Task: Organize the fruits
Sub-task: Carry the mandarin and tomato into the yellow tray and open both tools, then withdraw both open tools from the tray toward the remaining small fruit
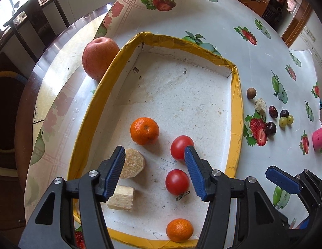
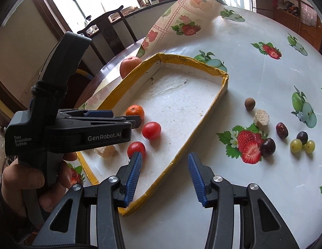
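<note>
Fingers (image 1: 122,161) apart, apparently above tray (image 1: 236,112)

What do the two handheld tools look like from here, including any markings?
Both tools, left and right, are black plastic clamps with ridged blue pads and silver pivot pins. The left tool's body reads "GenRobot.AI" and "Data Acquisition System"; black cord wraps its neck.
</note>
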Motion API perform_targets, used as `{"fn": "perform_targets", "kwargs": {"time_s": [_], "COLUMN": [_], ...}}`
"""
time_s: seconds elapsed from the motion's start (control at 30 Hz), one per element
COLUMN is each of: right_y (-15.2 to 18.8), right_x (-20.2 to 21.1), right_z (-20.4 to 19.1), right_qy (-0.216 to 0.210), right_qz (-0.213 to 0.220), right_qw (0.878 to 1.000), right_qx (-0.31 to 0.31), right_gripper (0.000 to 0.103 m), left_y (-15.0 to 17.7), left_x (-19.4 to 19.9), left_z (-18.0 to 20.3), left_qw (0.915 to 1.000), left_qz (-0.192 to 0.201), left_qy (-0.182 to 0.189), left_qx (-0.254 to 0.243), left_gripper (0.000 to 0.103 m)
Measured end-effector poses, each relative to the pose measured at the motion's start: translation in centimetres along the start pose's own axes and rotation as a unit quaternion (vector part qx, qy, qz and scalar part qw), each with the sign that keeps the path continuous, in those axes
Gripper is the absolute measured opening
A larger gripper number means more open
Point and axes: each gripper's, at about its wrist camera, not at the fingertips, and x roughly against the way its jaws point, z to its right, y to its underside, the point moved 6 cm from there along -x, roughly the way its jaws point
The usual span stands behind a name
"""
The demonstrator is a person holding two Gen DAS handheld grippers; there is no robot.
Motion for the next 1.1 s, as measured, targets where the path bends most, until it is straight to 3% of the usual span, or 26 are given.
{"fn": "perform_targets", "kwargs": {"time_s": [0.63, 1.1], "right_y": [4.7, 7.0], "right_x": [5.1, 8.0], "right_z": [5.6, 9.7], "right_qy": [0.043, 0.070], "right_qz": [0.019, 0.036], "right_qw": [0.997, 0.991], "right_qx": [-0.066, -0.112], "right_gripper": [0.048, 0.048], "left_y": [1.8, 2.4], "left_x": [1.8, 2.3], "left_z": [3.0, 7.6], "left_qw": [0.9995, 0.9972], "left_qz": [0.005, 0.003], "left_qy": [0.018, 0.042], "left_qx": [-0.025, -0.062], "left_gripper": [0.058, 0.058]}}
